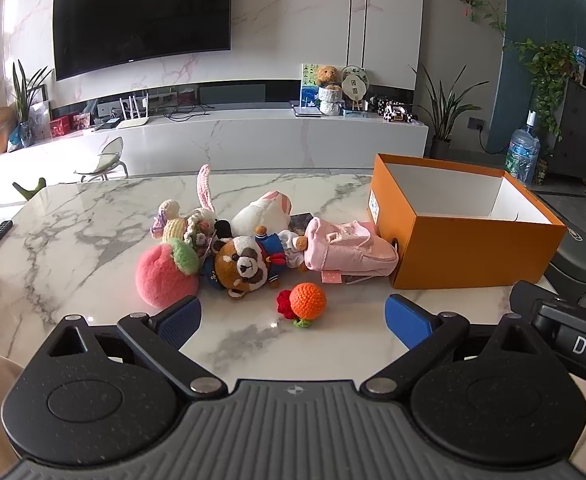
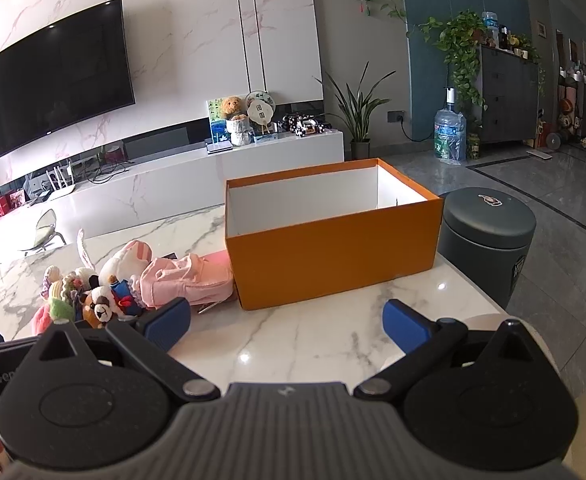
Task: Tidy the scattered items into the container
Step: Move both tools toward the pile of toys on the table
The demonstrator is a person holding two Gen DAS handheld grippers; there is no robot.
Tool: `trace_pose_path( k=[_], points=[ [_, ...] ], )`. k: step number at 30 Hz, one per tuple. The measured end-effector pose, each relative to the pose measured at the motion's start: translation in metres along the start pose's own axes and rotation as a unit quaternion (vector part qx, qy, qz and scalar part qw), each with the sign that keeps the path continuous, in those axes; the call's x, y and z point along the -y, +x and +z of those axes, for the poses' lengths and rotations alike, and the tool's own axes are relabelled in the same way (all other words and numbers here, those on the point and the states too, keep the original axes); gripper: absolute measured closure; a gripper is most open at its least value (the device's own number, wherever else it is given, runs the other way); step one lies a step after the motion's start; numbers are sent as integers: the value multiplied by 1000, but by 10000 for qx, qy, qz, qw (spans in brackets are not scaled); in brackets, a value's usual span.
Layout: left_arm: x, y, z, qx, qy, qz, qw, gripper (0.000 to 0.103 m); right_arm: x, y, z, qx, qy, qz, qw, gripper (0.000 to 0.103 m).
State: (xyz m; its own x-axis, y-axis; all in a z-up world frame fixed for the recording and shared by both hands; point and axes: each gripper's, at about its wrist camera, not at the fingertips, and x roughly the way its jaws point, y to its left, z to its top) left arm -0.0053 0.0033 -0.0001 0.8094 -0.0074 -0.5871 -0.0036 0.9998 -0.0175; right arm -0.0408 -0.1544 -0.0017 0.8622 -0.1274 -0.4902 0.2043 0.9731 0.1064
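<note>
A white marble tabletop (image 1: 73, 240) stands before a wall-mounted television (image 1: 141, 20) and a long white media console (image 1: 253, 136). Near the tabletop's middle lies a cluster of toys: a pink plush peach (image 1: 165, 276), a raccoon plush (image 1: 245, 266), a crocheted orange (image 1: 307, 300) and a pink backpack (image 1: 349, 250) touching the orange box (image 1: 465, 248), which sits by the right edge, its white inside bare as far as visible. The left gripper (image 1: 293, 320) and right gripper (image 2: 287, 322) both hang spread wide, holding nothing
</note>
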Motion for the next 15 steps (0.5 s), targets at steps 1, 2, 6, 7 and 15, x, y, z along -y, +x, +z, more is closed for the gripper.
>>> trace_pose_path(
  k=[1, 2, 6, 7, 15],
  points=[
    [0, 0, 0, -5, -3, 5, 10000, 0, 0, 0, -1, -1, -1, -1, 10000, 0],
    [0, 0, 0, -10, -7, 11, 10000, 0, 0, 0, -1, -3, -1, 0, 10000, 0],
    [-3, 0, -2, -35, -51, 29, 10000, 0, -2, 1, -3, -19, -8, 5, 10000, 0],
    [-3, 0, -3, -46, -56, 37, 10000, 0, -3, 1, -4, -31, -3, 11, 10000, 0],
    [-5, 1, -4, -83, -102, 28, 9999, 0, -5, 2, -6, -57, -5, 9, 10000, 0]
  ],
)
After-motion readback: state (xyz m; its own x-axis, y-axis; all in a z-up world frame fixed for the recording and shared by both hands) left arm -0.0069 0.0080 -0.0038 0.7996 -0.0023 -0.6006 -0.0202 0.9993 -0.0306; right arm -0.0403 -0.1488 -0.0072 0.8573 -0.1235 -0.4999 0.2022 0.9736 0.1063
